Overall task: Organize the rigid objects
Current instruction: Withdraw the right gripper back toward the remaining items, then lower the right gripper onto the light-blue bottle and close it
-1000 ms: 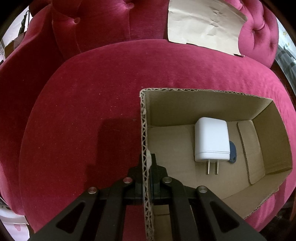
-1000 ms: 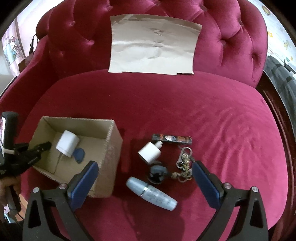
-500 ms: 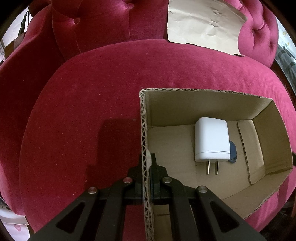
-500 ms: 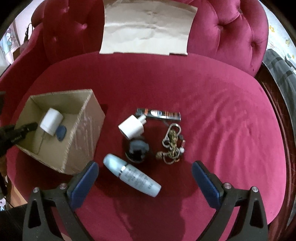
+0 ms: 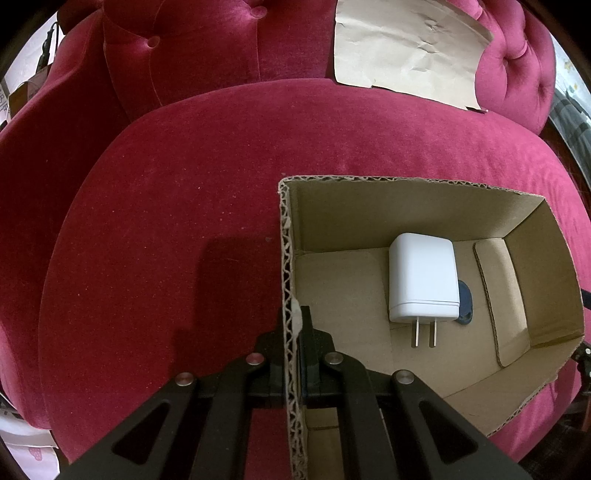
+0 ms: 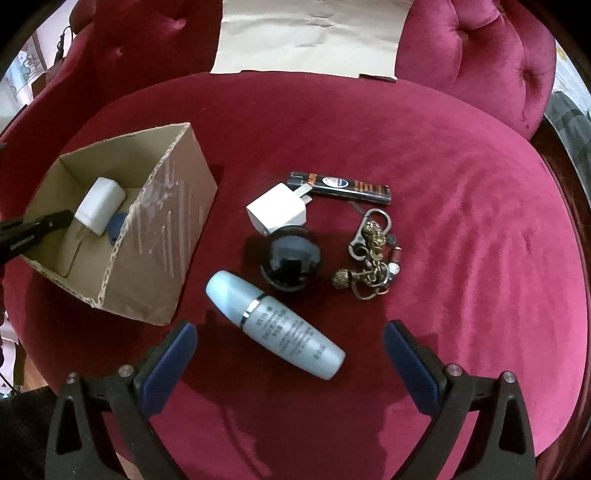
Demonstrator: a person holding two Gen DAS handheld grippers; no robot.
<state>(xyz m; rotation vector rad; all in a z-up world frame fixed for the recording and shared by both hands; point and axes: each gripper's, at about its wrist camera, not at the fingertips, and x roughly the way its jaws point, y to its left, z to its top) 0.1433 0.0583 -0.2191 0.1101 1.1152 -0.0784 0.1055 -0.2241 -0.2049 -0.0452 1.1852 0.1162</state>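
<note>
The left gripper (image 5: 293, 332) pinches the wall of the cardboard box (image 5: 535, 258), which holds a white charger (image 5: 423, 282). The right gripper (image 6: 290, 354) is wide open above the pale bottle (image 6: 275, 319) on the red seat (image 6: 461, 184). The round bottle might roll away if one finger bumps it first.

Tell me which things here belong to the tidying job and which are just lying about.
Job:
cardboard box
white charger in box
small white plug
pale blue bottle
black ball
lighter
keychain

Lying about:
paper sheet
red sofa
</note>
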